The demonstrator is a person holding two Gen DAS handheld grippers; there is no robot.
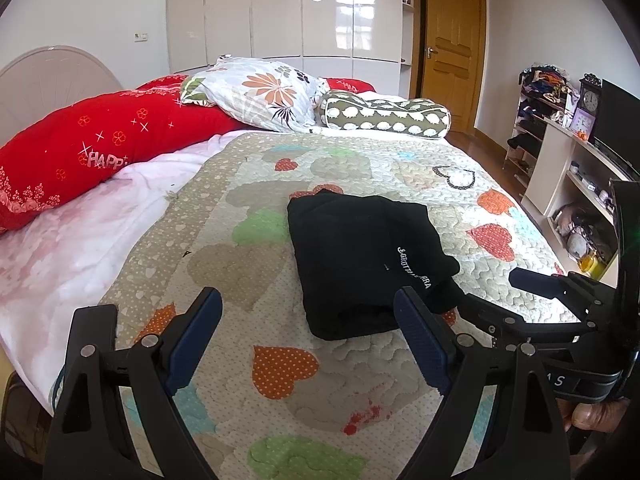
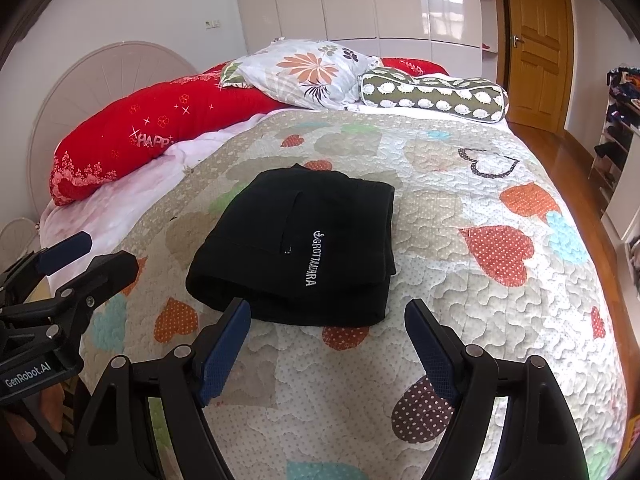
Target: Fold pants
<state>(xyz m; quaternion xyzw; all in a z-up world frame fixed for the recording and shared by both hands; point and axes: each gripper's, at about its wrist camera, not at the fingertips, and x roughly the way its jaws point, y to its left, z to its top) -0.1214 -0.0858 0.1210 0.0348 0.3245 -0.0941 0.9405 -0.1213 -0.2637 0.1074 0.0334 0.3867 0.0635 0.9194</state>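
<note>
The folded pants (image 2: 298, 248) lie on the quilt (image 2: 460, 280) near the middle of the bed. Behind them, pillows (image 2: 304, 70) and a bolster (image 2: 436, 94) lie across the far end. Just before the pants hang the left hand-held gripper (image 1: 308, 344) and, to its right, the right hand-held gripper (image 2: 328, 344), both gaping, neither touching them. Shelves (image 1: 560, 152) stand right of the bed.

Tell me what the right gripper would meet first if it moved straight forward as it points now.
Probably the near folded edge of the black pants on the quilt. The open right gripper points at it; its height above the quilt is unclear.
</note>
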